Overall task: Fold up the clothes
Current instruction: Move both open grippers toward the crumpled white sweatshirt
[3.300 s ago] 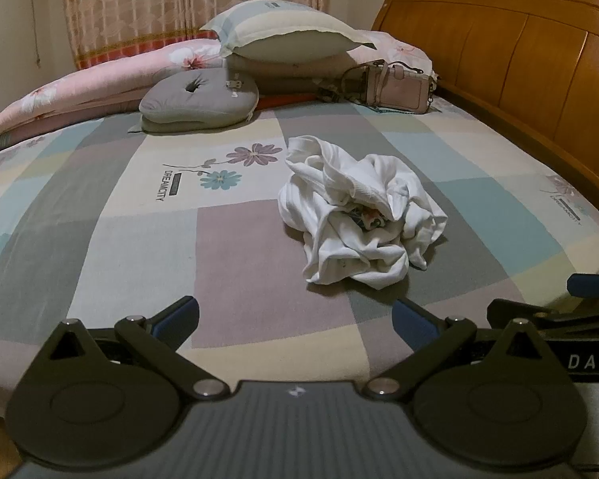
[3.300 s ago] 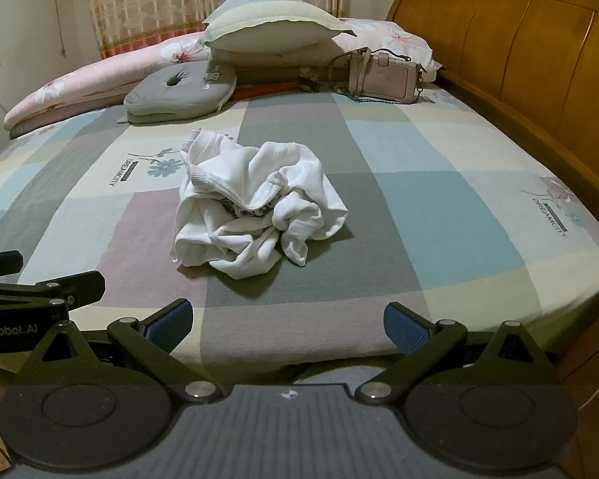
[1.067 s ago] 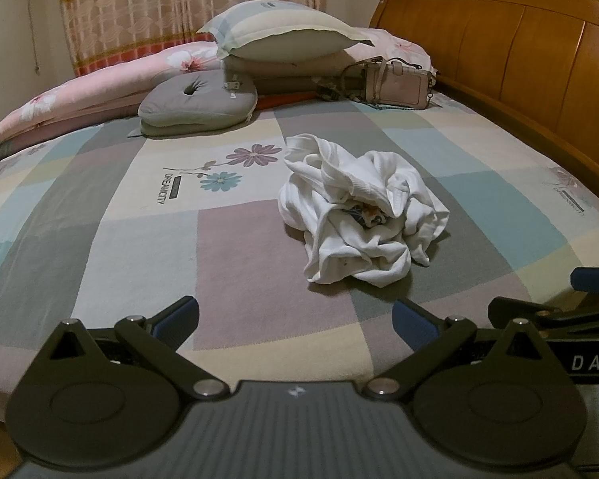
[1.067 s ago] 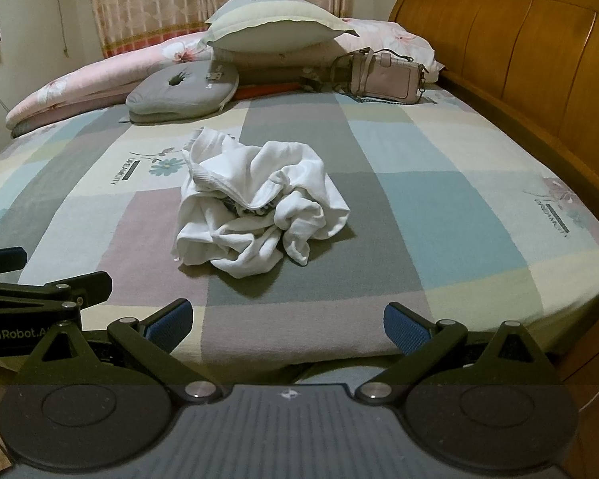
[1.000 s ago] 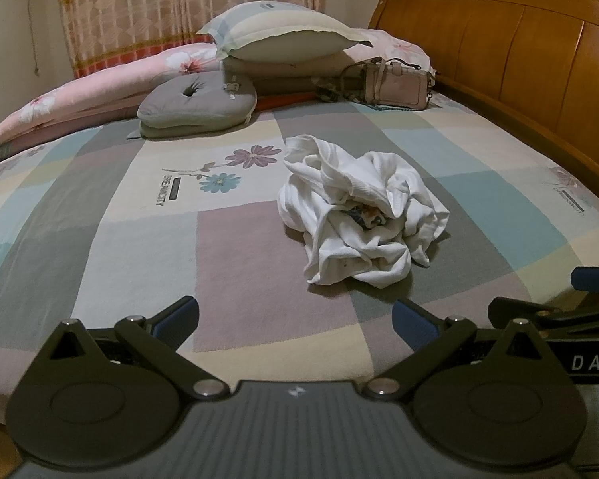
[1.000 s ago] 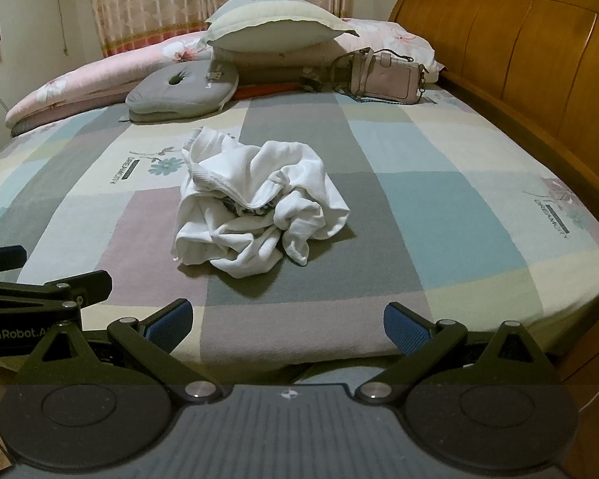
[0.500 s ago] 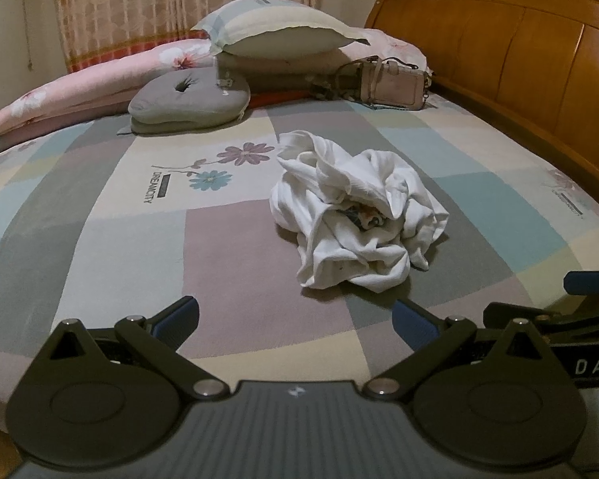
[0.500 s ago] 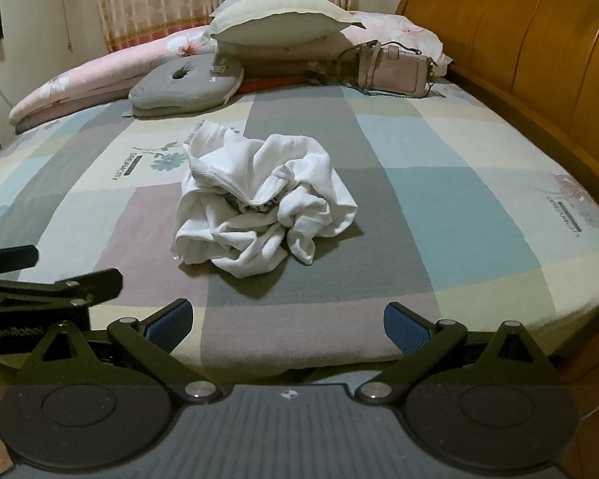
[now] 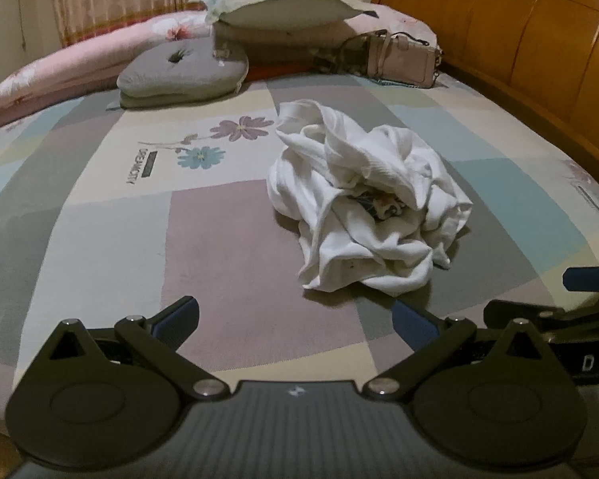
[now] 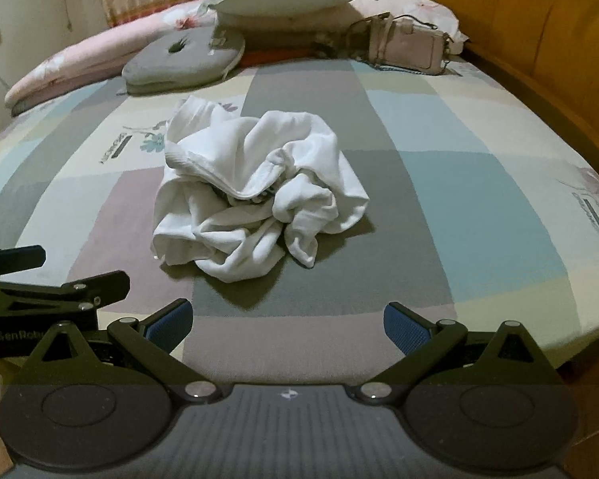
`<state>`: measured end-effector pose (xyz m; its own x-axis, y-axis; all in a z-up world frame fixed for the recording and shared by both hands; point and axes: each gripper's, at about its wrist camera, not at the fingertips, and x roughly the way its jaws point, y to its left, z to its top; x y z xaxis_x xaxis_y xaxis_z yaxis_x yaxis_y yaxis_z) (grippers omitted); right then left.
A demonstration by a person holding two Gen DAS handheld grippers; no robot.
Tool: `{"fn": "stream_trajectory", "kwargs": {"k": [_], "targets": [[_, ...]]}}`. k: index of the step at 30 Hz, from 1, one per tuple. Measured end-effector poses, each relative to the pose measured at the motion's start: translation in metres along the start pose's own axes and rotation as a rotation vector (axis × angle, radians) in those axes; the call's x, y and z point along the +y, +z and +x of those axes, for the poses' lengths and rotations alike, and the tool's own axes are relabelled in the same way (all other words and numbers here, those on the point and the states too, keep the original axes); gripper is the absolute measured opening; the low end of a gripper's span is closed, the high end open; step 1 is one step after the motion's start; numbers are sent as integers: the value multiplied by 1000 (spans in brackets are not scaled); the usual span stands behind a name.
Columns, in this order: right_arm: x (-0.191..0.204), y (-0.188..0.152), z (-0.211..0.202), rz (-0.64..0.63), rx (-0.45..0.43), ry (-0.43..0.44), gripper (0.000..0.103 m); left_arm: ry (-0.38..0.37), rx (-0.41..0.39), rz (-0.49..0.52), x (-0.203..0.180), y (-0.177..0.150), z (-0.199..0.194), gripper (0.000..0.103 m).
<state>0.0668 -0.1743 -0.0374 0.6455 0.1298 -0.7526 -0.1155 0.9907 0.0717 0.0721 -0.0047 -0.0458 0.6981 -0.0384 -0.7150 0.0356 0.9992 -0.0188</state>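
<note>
The left tongs [image 9: 295, 319] hover over the near edge of the bed [image 9: 80, 207], fingers spread wide and empty, likely readied to take a hem. Just beyond them, mid-bed, the white garment [image 9: 363, 199] lies crumpled in a heap, nothing yet spread or folded. To its right the right tongs [image 10: 287, 321] wait likewise apart and empty, aimed at the heap's near folds.
</note>
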Motion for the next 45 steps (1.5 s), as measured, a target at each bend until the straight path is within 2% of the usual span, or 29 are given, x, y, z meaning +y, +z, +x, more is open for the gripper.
{"fn": "stream_trajectory", "kwargs": {"k": [5,11,19,24,27,30,32,35,39,42,45], "targets": [[-2,10,12,-11,2,35,103,1,-23,4,0,6,9,102],[-1,17,29,-29,29,30,103,-5,-2,-6,2,10,27,102],[-1,23,44,-51,51,73,103,-38,14,-21,5,12,46,102],[5,28,51,-94,67,73,103,-12,42,16,2,16,56,102],[5,29,54,-101,66,82,103,-8,20,28,2,18,56,102],[0,29,58,-93,66,126,103,-32,-9,20,4,19,54,102],[1,25,60,-130,79,165,103,-58,-28,16,6,19,53,102],[11,16,60,-224,92,184,103,-70,-7,21,2,20,54,102],[20,8,59,-293,99,140,103,-85,3,8,0,18,50,102],[13,7,56,-265,100,133,103,-84,-1,1,-1,18,46,102],[4,10,50,-242,88,131,103,-50,1,16,-2,18,42,102]]}}
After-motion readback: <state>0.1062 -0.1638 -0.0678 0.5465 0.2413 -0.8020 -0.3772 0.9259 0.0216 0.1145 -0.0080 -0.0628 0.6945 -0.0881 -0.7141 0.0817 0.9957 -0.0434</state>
